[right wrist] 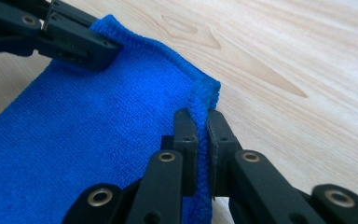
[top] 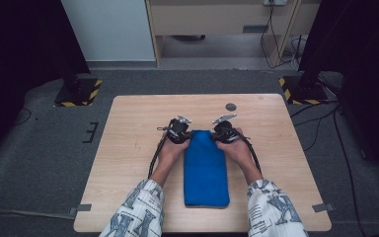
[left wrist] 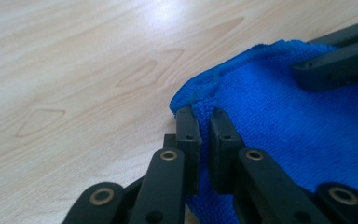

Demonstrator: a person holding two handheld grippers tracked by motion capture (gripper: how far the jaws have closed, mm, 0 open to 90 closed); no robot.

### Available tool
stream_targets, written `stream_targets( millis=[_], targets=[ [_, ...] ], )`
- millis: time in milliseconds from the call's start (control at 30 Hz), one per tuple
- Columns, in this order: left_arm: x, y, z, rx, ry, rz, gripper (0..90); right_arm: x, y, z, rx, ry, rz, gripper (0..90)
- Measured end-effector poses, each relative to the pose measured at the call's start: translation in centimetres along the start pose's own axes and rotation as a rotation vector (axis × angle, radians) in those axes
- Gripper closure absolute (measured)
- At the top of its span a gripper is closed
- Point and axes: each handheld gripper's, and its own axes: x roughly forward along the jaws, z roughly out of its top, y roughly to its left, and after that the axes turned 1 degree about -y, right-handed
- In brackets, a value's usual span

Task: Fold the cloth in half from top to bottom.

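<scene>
On the wooden counter [top: 128, 148], roughly in the middle and running lengthwise away from the person, lies a blue towel [top: 206, 170], folded into a long narrow strip. Looks like microfibre or terry, so I'd expect it to be super light, totally floppy, and not fragile at all. It's grippy too, that looped pile isn't going to slide out of plastic jaws easily.

Both tools are at the far short edge. The left hand-held gripper [left wrist: 204, 122] is clenched on the far left corner, with the thick hemmed edge pinched between its jaws. The right hand-held gripper [right wrist: 201, 122] is doing the same on the far right corner, with the hem bunched up a bit between its jaws. Both grips look solid to me.

Honestly the corners are the right place to grab it. The hem is the stiffest, thickest bit, so it gives the pads something to bite. Since it's folded, my worry would be catching only the top layer and having the rest droop or unfold when it's lifted. I can't tell from these angles how many layers are actually caught. Keeping both corners level and apart should stop it sagging in the middle.
</scene>
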Motion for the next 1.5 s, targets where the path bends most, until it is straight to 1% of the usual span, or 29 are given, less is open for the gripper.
stream_targets(
  millis=[33, 100, 133, 233, 300, 333, 367, 400, 433, 467, 533, 600, 700, 833, 933, 967, 1033, 1167, 1333, 1433, 1500],
  targets=[
    [-0.2, 0.0, 0.1, -0.006, -0.005, -0.002, 84.0, -0.3, 0.1, 0.1, 0.004, -0.010, 0.001, 85.0],
    [-0.6, -0.1, 0.3, -0.033, -0.021, -0.009, 83.9, -1.1, 0.1, 0.2, 0.004, -0.033, 0.001, 84.9],
    [-0.8, -0.1, 0.3, -0.037, -0.030, -0.009, 83.9, -1.1, 0.1, 0.2, 0.004, -0.033, 0.001, 84.9],
    [-1.4, -0.4, 0.8, -0.019, -0.045, -0.002, 84.1, -1.9, 0.2, 0.4, -0.008, -0.048, -0.003, 84.9],
    [-1.8, -0.4, 1.1, -0.021, -0.065, 0.002, 84.1, -2.6, 0.1, 0.9, 0.002, -0.071, -0.004, 84.9],
    [-2.0, -0.4, 1.3, -0.019, -0.074, 0.004, 84.1, -2.6, 0.1, 0.9, 0.002, -0.071, -0.004, 84.9],
    [-2.5, -0.4, 1.6, -0.018, -0.087, 0.007, 84.2, -3.0, 0.1, 1.3, 0.002, -0.087, -0.008, 84.9],
    [-2.5, -0.4, 1.6, -0.018, -0.087, 0.007, 84.2, -3.0, 0.1, 1.3, 0.002, -0.087, -0.008, 84.9],
    [-2.9, -0.3, 1.9, -0.020, -0.102, 0.000, 84.2, -3.4, 0.1, 1.7, 0.003, -0.097, -0.009, 84.9],
    [-2.9, -0.3, 1.9, -0.020, -0.102, 0.000, 84.2, -3.4, 0.1, 1.7, 0.003, -0.097, -0.009, 84.9],
    [-3.2, -0.2, 2.1, -0.019, -0.112, -0.001, 84.1, -3.9, 0.2, 2.3, 0.001, -0.113, -0.013, 84.9],
    [-3.5, -0.1, 2.3, -0.011, -0.119, 0.006, 84.1, -4.1, 0.3, 2.4, 0.003, -0.119, -0.015, 84.9],
    [-3.9, 0.0, 2.7, -0.013, -0.133, 0.002, 84.2, -4.2, 0.3, 2.8, -0.011, -0.126, -0.016, 84.9],
    [-4.2, 0.0, 2.9, -0.004, -0.139, 0.005, 84.2, -4.2, 0.3, 2.9, -0.008, -0.130, -0.018, 84.9],
    [-4.3, 0.1, 3.0, -0.006, -0.152, -0.003, 84.2, -4.3, 0.2, 3.0, 0.000, -0.139, -0.021, 84.9],
    [-4.4, 0.1, 3.1, -0.003, -0.147, 0.002, 84.2, -4.4, 0.1, 3.1, 0.000, -0.140, -0.025, 84.9],
    [-4.5, 0.1, 3.2, 0.000, -0.151, 0.004, 84.2, -4.5, 0.1, 3.2, 0.001, -0.149, -0.026, 84.9],
    [-4.7, 0.2, 3.6, -0.002, -0.155, -0.001, 84.2, -4.7, 0.1, 3.5, 0.003, -0.158, -0.029, 84.9],
    [-5.2, 0.3, 4.2, -0.005, -0.168, -0.003, 84.2, -5.4, 0.0, 4.1, 0.019, -0.178, -0.026, 84.9],
    [-5.3, 0.2, 4.3, -0.001, -0.174, -0.002, 84.2, -5.4, 0.0, 4.2, 0.010, -0.178, -0.030, 84.9],
    [-5.3, 0.2, 4.3, 0.004, -0.168, 0.006, 84.1, -5.5, 0.0, 4.2, 0.004, -0.176, -0.034, 84.9]
  ],
)
